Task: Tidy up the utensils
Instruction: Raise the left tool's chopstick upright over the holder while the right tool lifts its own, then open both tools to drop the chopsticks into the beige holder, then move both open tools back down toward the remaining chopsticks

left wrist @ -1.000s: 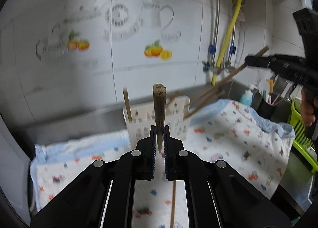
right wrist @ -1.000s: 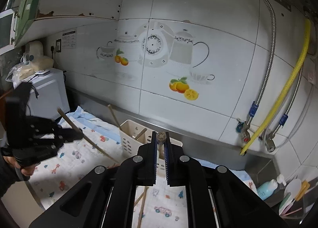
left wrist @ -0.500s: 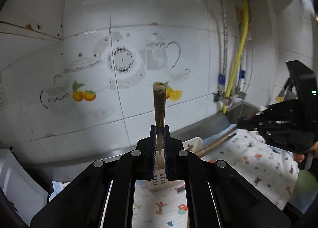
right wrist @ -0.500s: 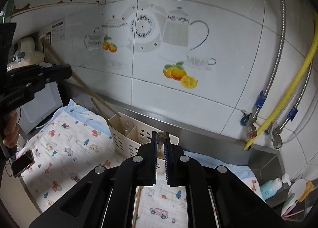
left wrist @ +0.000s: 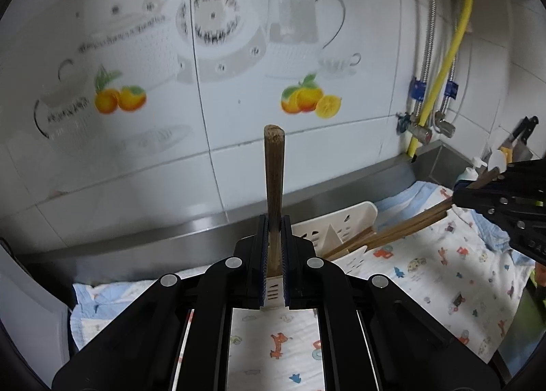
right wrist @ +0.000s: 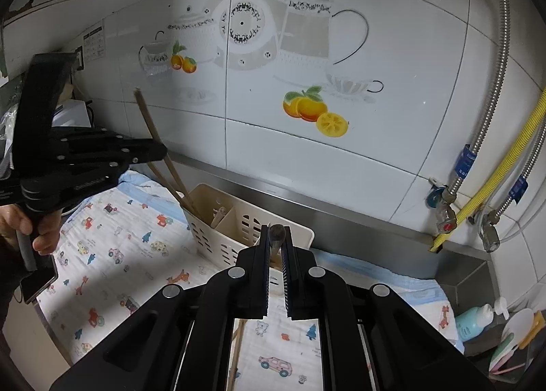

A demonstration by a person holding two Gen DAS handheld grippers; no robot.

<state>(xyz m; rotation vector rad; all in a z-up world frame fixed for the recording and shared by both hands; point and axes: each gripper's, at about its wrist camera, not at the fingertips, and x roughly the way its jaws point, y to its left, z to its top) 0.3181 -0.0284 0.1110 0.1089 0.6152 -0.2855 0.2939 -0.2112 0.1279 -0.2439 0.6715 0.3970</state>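
Brown wood, round in section with a flat blunt end: one chopstick [left wrist: 274, 186] stands upright in the left wrist view, pinched between the ribbed blue-edged pads of the left gripper [left wrist: 274, 254], whose jaws are closed tight on it. Just behind it sits the cream plastic utensil caddy [left wrist: 344, 220], slotted and divided, on a white cotton cloth [left wrist: 426, 275] printed with small animals and vehicles. At the right edge the right gripper [left wrist: 459, 191] clamps a chopstick pair [left wrist: 402, 227] whose tips reach into the caddy. Glossy wall tiles [left wrist: 239, 49] carry a teapot-and-orange decal; its lettering is blurred, unreadable. A yellow corrugated hose [left wrist: 447, 60] runs down beside braided steel lines. Right wrist view: right gripper [right wrist: 277, 247] jaws closed on a dark chopstick end [right wrist: 277, 232], seen end-on. The caddy [right wrist: 239, 220] lies directly ahead, perforated walls, a flat wooden piece in one compartment. At left, the left gripper [right wrist: 160, 148], matte black plastic with embossed lettering too small to read, is held by a person's hand [right wrist: 24, 223]; its chopstick [right wrist: 150, 125] slopes down into the caddy's left compartment. A printed chart [right wrist: 94, 43] on the wall is illegible. Turquoise pump bottle [right wrist: 474, 321] at lower right.
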